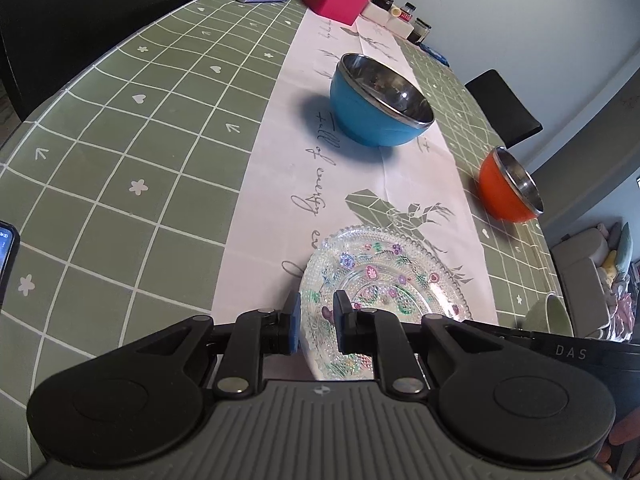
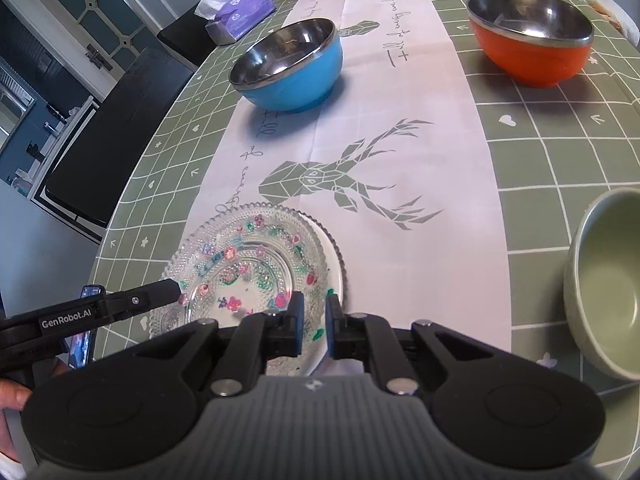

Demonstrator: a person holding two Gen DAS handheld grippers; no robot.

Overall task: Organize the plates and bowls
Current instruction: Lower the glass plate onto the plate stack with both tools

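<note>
Risk: the left claw [image 1: 316, 322] pinches the near-left rim of the glass plate [image 1: 384, 276] and the right claw [image 2: 311, 326] pinches its near-right rim, so an uneven pull could tilt it or let slick glass slip. The plate lies on the worktop [image 1: 132, 184] at 6 o'clock, empty. Blue bowl [image 2: 286, 64] at 11, orange bowl [image 2: 530, 40] at 1, green bowl [image 2: 604, 280] at 3: all empty.

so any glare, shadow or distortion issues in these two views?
Left wrist: fisheye bends the green checked tablecloth grid; blue steel-lined bowl casts a hard shadow leftward. Right wrist: bright reflections inside the orange steel-lined bowl; clear patterned glass plate sharp.
</note>
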